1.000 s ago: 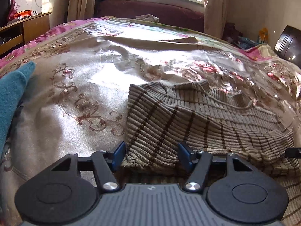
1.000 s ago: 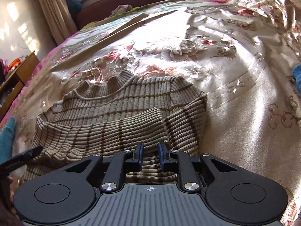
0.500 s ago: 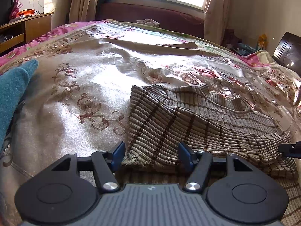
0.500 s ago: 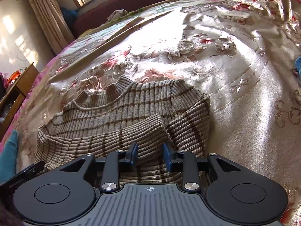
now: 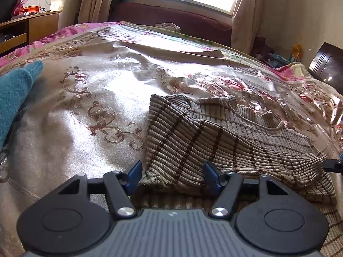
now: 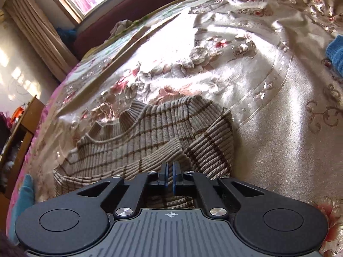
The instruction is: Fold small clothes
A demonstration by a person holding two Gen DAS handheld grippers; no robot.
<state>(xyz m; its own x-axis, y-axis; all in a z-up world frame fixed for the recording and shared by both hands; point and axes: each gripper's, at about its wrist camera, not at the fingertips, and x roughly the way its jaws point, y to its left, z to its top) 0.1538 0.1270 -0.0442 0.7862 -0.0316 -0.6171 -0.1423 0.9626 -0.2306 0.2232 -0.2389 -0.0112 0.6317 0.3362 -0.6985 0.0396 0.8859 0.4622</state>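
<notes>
Now the right hand-held gripper (image 6: 170, 176) has closed: fingers were apart half a second ago, now pinched together at the sweater's (image 6: 150, 141) near hem. Cannot tell whether cloth is actually caught. Left hand-held gripper (image 5: 172, 176) unchanged, wide open, fingers straddling the folded sleeve end, gripping nothing. Likely next: left closes, both lift the hem toward the collar. Sweater lies mid-bed (image 5: 85, 115), sleeves folded in. Teal cloth (image 5: 15, 87) far left, blue cloth (image 6: 335, 53) right, both well apart; nothing blocks.
</notes>
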